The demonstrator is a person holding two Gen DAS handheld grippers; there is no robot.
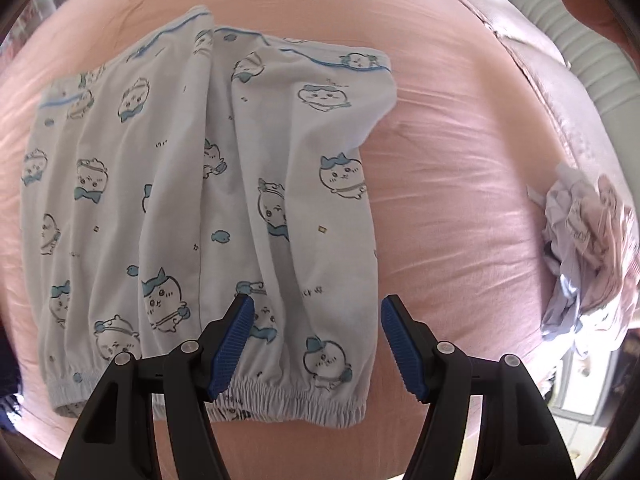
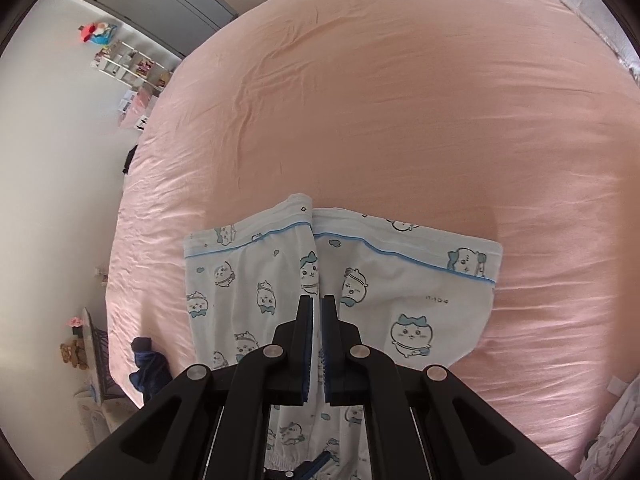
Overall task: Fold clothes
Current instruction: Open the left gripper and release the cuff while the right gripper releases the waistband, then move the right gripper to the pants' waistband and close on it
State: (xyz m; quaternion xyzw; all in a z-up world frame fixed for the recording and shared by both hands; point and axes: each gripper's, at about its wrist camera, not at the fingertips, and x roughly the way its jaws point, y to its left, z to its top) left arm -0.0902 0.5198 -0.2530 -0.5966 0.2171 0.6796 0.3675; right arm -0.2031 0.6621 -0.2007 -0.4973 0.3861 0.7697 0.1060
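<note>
At the bottom of the left wrist view, the left tool [image 1: 316, 344] hangs with its blue pads spread wide above the elastic cuff of the pale blue cartoon-print pyjama trousers [image 1: 192, 208]; in the right wrist view the right tool [image 2: 317, 344] has its jaws pressed together, pinching nothing visible; the trousers [image 2: 360, 280] lie flat on the pink bed sheet [image 2: 380, 100]; a crumpled garment [image 1: 584, 256] sits at the right edge; shelves [image 2: 128, 64] stand upper left.

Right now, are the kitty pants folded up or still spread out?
Mostly spread out. The pants lie flat and long on the pink bed, elastic cuffs at one end, blue-trimmed end at the other. Whether they're doubled lengthwise, cannot tell.
</note>
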